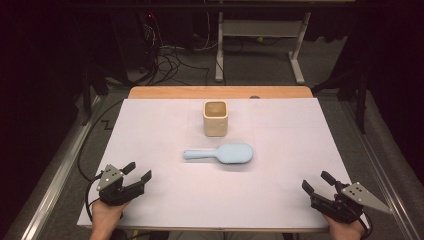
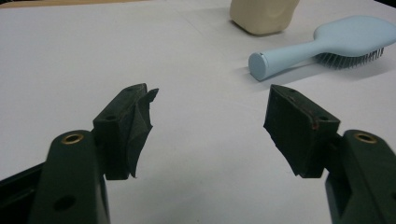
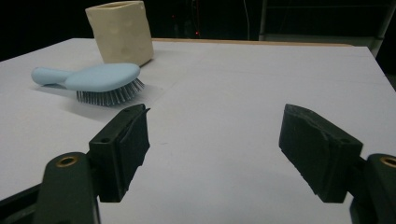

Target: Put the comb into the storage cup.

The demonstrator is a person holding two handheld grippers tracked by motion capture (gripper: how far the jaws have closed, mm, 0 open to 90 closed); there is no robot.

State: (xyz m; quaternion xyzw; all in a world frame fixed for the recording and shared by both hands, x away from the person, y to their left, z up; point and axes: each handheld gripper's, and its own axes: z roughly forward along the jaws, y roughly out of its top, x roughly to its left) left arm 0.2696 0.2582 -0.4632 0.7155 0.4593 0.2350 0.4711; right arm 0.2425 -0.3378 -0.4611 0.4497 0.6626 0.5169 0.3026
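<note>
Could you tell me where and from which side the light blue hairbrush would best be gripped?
Probably by the handle. The hairbrush lies bristles down, its slim round handle pointing toward the left gripper, which is open and nearer that end. Coming from above, jaws across the handle, looks best; the head is wider. The cup stands behind, apart from the brush.

We hold our left gripper [image 1: 139,171] low at the near left corner, jaws spread wide with nothing between them, angled up and toward the middle. Our left hand [image 1: 106,212] wraps its base from below, the grey three-cornered plate on top. Our right gripper [image 1: 316,182] sits at the near right corner, jaws likewise apart and bare, angled up and inward, our right hand [image 1: 345,229] gripping it from behind.
</note>
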